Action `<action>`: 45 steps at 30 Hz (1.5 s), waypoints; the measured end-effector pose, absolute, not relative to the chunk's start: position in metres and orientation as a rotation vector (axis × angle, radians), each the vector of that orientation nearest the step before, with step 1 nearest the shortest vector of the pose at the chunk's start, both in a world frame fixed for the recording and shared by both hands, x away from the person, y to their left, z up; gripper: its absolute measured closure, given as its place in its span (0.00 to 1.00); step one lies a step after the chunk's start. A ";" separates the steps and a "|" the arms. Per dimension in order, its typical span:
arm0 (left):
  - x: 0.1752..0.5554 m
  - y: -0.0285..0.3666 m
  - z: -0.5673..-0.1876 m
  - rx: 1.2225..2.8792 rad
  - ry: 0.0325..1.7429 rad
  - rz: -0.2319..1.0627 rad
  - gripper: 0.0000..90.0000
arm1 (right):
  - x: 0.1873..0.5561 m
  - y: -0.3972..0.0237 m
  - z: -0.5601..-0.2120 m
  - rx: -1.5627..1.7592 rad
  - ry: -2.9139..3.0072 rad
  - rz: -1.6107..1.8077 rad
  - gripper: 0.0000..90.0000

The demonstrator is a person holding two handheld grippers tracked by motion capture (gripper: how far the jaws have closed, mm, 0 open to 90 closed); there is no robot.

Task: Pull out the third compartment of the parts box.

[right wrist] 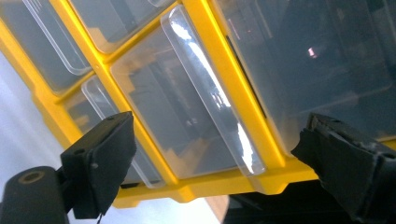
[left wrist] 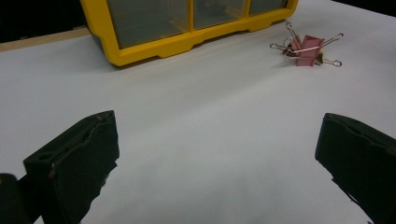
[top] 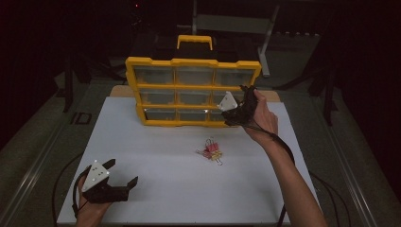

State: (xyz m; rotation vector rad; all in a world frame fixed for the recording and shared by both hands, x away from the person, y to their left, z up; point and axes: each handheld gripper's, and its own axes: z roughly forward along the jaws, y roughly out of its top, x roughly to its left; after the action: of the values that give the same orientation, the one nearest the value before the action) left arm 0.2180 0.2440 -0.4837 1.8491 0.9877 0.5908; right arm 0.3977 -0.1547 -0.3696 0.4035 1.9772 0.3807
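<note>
one yellow drawer cabinet (top: 193,91) holding nine clear drawers, one cluster of pink binder clips (top: 212,151) just before it, and two grippers.

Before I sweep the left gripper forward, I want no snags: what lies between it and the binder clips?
Nothing: in the left gripper view, bare white table runs from the open left gripper to the binder clips.

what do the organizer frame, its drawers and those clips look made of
Organizer frame: looks like moulded yellow plastic, with a slight sheen. Drawers: clear, glossy plastic; glare runs along the handle lip. Binder clips: probably painted pink metal bodies with shiny wire handles.
</note>
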 end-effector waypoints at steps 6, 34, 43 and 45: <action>0.218 0.244 -0.484 1.852 0.986 0.589 0.01 | 0.398 -0.150 -0.371 0.345 1.955 0.326 0.11; 0.218 0.243 -0.485 1.860 0.988 0.581 0.01 | 0.391 -0.142 -0.371 0.068 1.754 0.093 0.12; 0.218 0.243 -0.485 1.862 0.988 0.581 0.01 | 0.393 -0.143 -0.362 0.046 1.687 0.082 0.12; 0.218 0.243 -0.485 1.862 0.988 0.581 0.01 | 0.394 -0.144 -0.359 0.042 1.655 0.074 0.13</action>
State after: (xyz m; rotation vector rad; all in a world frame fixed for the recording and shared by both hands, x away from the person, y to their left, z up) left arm 0.2180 0.2427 -0.4848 1.8618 0.9881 0.5811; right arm 0.3938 -0.1436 -0.3595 0.0424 1.6551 0.0738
